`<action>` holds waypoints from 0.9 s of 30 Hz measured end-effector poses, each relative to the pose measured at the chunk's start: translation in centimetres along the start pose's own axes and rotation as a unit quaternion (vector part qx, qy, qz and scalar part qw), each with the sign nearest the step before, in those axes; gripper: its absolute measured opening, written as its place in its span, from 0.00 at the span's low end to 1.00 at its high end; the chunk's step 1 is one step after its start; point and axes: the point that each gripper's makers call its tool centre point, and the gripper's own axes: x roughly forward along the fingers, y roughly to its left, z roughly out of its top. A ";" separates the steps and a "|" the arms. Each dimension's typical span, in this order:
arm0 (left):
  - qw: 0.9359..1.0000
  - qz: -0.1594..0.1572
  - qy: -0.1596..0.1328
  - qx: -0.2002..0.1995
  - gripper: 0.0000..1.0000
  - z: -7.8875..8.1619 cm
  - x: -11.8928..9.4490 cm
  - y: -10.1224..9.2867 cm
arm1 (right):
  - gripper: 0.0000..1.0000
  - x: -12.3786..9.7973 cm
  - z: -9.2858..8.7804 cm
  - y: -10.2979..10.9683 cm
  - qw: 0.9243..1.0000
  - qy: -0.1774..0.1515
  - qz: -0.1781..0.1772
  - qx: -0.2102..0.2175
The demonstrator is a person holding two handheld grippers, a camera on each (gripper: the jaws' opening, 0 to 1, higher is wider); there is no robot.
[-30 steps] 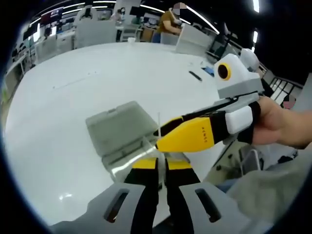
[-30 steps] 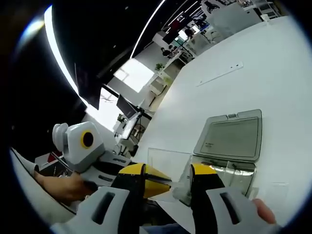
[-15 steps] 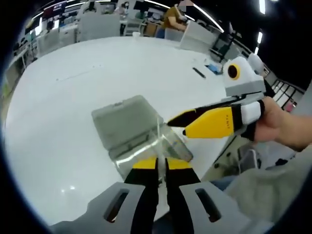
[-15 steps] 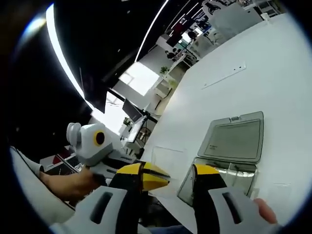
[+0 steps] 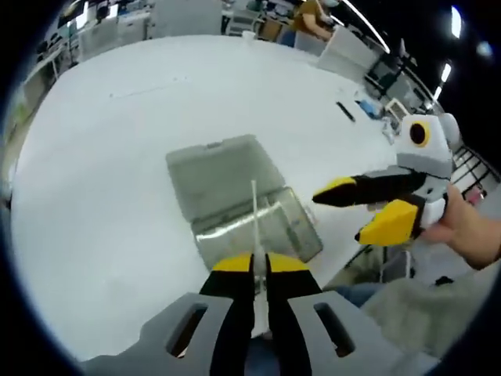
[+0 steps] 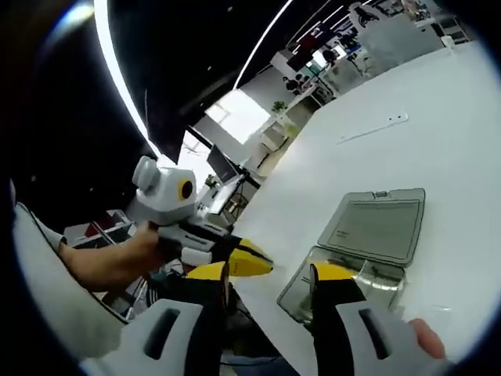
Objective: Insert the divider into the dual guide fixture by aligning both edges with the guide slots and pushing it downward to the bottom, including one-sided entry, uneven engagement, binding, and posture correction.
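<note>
Divider (image 5: pixel 254 205), a thin clear sheet, stands pinched in the left gripper (image 5: pixel 259 265) above the open clear fixture (image 5: pixel 254 227). Right gripper (image 5: pixel 374 210), jaws spread and empty, has drawn away rightward. White surface (image 5: pixel 102 157) runs toward distant desks.

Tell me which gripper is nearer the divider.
Left. The left gripper holds the thin clear divider edge-on between its jaws, above the open case. The right gripper hangs off to the side, jaws open, apart from it.

my tabletop (image 5: pixel 102 157) looks smooth, glossy white. the fixture (image 5: pixel 243 205) is clear shiny plastic with a matt grey lid; the divider (image 5: pixel 255 215) is thin and transparent.
</note>
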 end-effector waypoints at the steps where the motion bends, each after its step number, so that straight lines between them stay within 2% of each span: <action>1: 1.000 -0.001 0.002 -0.010 0.00 0.1 0.1 0.0 | 0.39 -0.1 0.0 0.1 1.000 0.001 0.002 -0.007; 7: 0.999 0.007 0.022 -0.045 0.00 -0.1 0.8 0.6 | 0.42 -0.4 -0.5 0.4 0.998 0.021 0.011 -0.065; 15: 0.996 0.019 0.044 -0.074 0.00 -0.3 1.5 0.7 | 0.44 -0.6 -1.6 0.6 0.987 0.060 0.016 -0.148; 21: 0.993 0.040 0.052 -0.096 0.00 -0.7 1.7 1.0 | 0.45 -1.0 -2.0 1.1 0.981 0.076 0.027 -0.177; 27: 0.989 0.046 0.061 -0.126 0.00 -1.1 2.1 0.7 | 0.45 -1.3 -2.6 1.5 0.974 0.091 0.042 -0.204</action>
